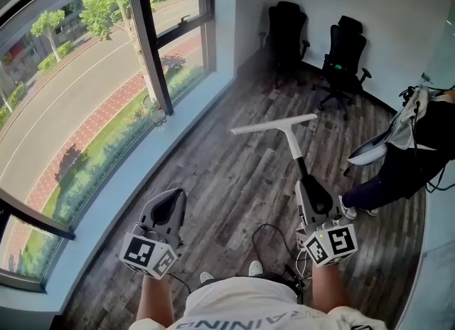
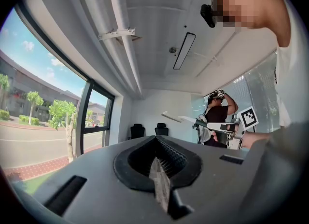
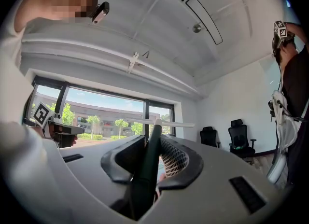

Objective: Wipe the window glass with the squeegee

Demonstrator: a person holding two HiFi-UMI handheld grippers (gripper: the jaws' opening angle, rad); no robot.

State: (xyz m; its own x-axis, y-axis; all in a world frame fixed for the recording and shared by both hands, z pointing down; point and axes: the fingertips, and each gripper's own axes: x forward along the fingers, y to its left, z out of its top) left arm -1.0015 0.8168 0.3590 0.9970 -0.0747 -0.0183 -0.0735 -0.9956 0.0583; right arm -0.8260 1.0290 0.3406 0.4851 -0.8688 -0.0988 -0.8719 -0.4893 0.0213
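Note:
The squeegee has a long white blade (image 1: pixel 274 125) on a white neck and a dark handle (image 1: pixel 307 173). My right gripper (image 1: pixel 313 195) is shut on that handle and holds the blade out over the wooden floor, well apart from the window glass (image 1: pixel 71 80) at the left. In the right gripper view the dark handle (image 3: pixel 146 170) runs up between the jaws to the blade (image 3: pixel 166 122), with the window (image 3: pixel 104 117) behind. My left gripper (image 1: pixel 164 206) hangs nearer the sill, jaws shut on nothing (image 2: pixel 159 172). The squeegee (image 2: pixel 179 118) also shows in the left gripper view.
A dark window post (image 1: pixel 148 37) divides the panes above a pale sill (image 1: pixel 135 172). Two black office chairs (image 1: pixel 288 30) (image 1: pixel 345 55) stand at the far wall. Another person (image 1: pixel 405 158) stands at the right. A cable (image 1: pixel 266 236) lies on the floor by my feet.

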